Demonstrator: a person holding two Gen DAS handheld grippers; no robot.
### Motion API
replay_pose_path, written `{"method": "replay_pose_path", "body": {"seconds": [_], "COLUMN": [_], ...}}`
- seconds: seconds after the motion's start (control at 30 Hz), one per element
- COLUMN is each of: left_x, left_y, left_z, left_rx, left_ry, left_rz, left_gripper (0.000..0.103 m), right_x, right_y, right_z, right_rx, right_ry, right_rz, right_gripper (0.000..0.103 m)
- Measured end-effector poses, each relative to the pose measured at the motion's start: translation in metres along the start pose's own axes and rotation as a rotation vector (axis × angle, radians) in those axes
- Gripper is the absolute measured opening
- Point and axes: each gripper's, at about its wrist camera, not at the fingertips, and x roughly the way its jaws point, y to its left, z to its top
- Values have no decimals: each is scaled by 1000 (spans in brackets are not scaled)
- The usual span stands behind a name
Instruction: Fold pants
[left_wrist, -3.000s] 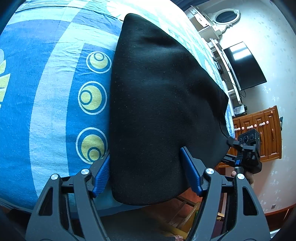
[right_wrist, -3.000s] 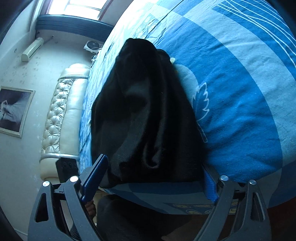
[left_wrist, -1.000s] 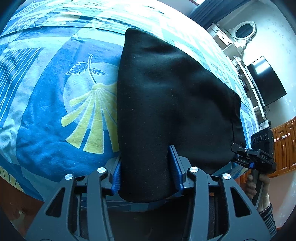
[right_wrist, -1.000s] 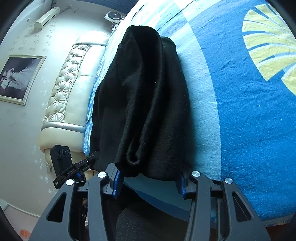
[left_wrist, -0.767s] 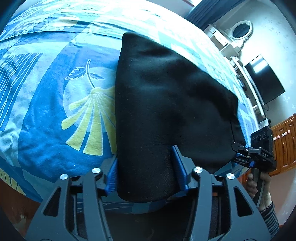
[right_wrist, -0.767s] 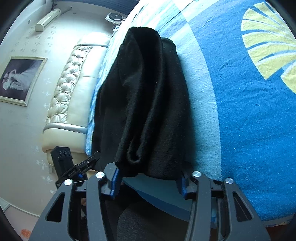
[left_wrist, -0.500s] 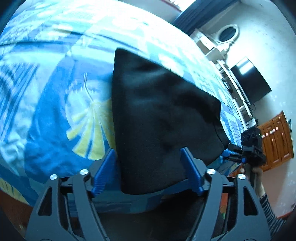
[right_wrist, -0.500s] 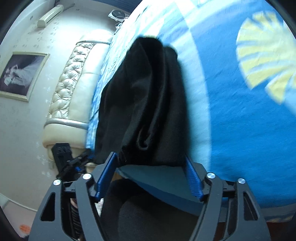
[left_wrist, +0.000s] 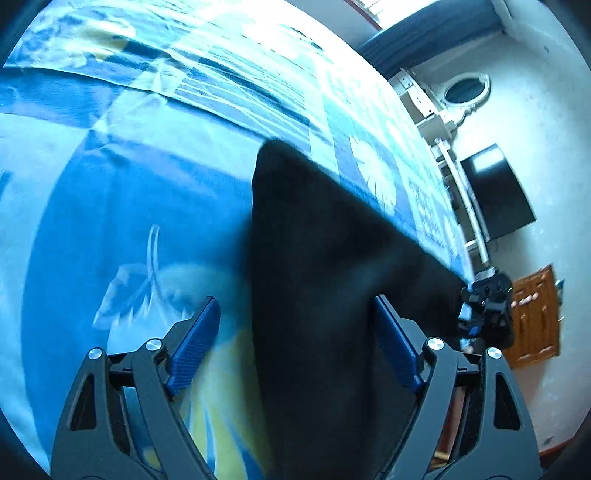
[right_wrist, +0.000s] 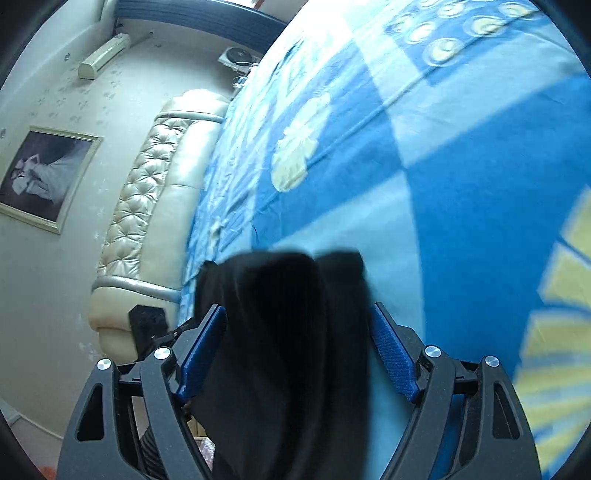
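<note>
— Where are the black pants?
— Folded on the blue bed, reaching its near edge.
— And the jaws?
— The left gripper and right gripper are both spreading, cloth lying loose between them.

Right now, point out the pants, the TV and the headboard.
pants (left_wrist: 325, 295), left wrist view, middle of the black fabric.
TV (left_wrist: 496, 199), left wrist view, dark screen.
headboard (right_wrist: 147, 221), right wrist view, tufted padding.

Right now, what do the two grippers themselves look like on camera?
Both match: the left gripper and the right gripper have black plastic arms with triangular cut-outs, silver round bolts at the joints, and blue ribbed finger pads. No cables or markings show. No sleeve is visible.
</note>
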Motion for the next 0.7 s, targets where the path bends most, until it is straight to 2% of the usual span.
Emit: {"method": "replay_pose_path", "body": {"seconds": [0.07, 0.1, 0.17, 0.2, 0.37, 0.5, 0.7], "left_x": [3, 4, 12, 13, 7, 3, -3], "left_y": [2, 2, -2, -5, -11, -15, -13], "left_z": [6, 7, 6, 4, 8, 19, 53], "left_rx": [-9, -3, 32, 50, 69, 91, 81], "left_ry": [-1, -4, 26, 21, -12, -31, -64], "left_rz": [-28, -31, -17, 10, 24, 67, 114], "left_gripper": [83, 69, 47, 43, 26, 22, 22], "right_x": [5, 8, 17, 15, 13, 15, 27], "right_y": [-1, 1, 1, -1, 6, 15, 32], "right_z": [4, 5, 3, -1, -1, 9, 34], "right_rx": [-3, -15, -23, -19, -44, -60, -82], "right_ry": [1, 8, 32, 26, -4, -34, -65], "right_rz": [7, -6, -46, -45, -61, -41, -4], "right_gripper": [78, 75, 51, 49, 40, 37, 36]}}
